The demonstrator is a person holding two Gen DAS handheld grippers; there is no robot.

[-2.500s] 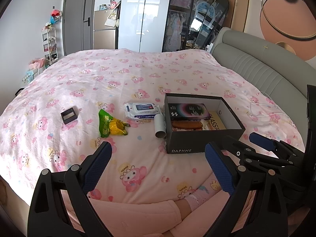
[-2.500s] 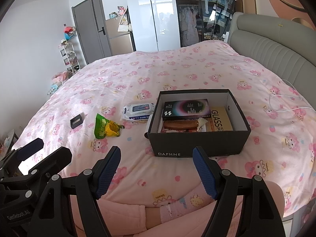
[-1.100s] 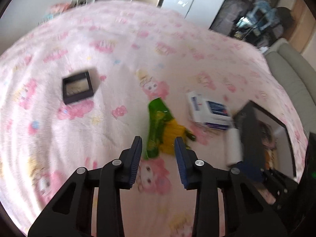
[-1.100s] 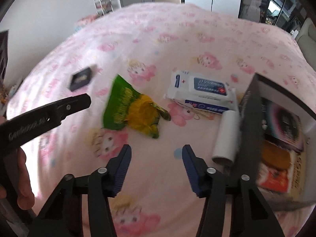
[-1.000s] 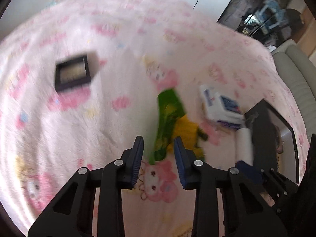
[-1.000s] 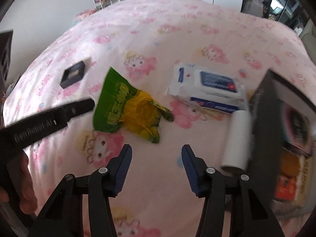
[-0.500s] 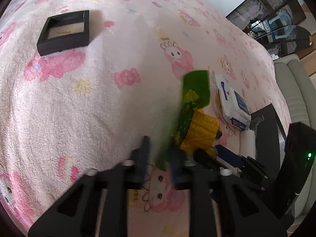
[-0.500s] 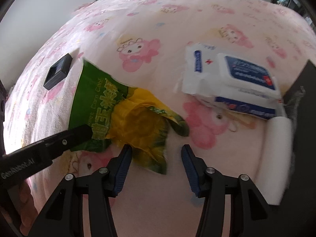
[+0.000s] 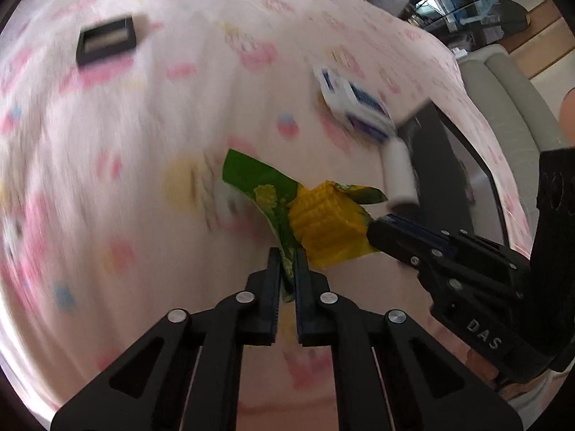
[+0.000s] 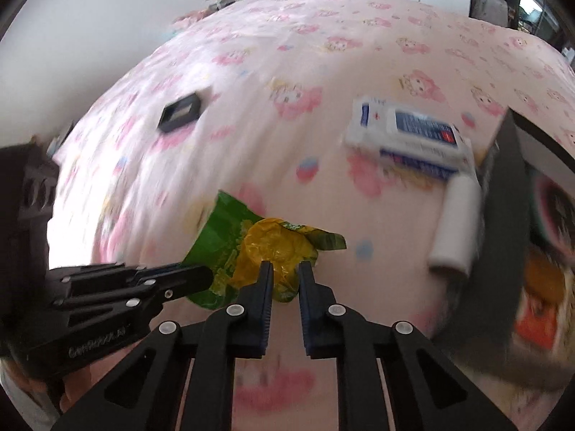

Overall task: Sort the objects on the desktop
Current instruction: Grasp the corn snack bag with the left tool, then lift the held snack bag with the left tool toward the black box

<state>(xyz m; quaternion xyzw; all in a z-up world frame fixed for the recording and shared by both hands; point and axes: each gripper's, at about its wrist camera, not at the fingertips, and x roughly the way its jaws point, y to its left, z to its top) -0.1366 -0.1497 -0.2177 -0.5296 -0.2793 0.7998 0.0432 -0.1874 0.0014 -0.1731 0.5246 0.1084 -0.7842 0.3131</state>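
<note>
Our left gripper [image 9: 286,255] pinches the green edge of the crinkled green and yellow plastic snack bag printed with corn [image 9: 305,212], its two black fingers drawn almost together with only the thin film between them. Our right gripper [image 10: 285,269] grips the yellow bulging end of the same bag [image 10: 266,248], fingers set narrow on the foil. From the left wrist view we see the right gripper [image 9: 373,231] come in from the right and meet the yellow end; from the right wrist view the left gripper [image 10: 206,276] reaches in from the left to the green end. So we hold the bag at both ends, stretched between the two tools above the pink cartoon-print bedsheet [image 10: 323,28]. Whether any part of the bag touches the sheet we cannot tell, since both pictures are blurred.

Beyond the bag lies a white and blue soft pack of wet wipes [image 10: 409,133], flat on the sheet. Just beside it, toward the right, a white cylindrical roll [image 10: 454,222] rests against the outer wall of the black cardboard shoebox [image 10: 499,194]. Inside the box we make out blurred orange and dark items only. Well apart, far to the left, a small square black frame box [image 10: 181,111] sits on the sheet by itself.
</note>
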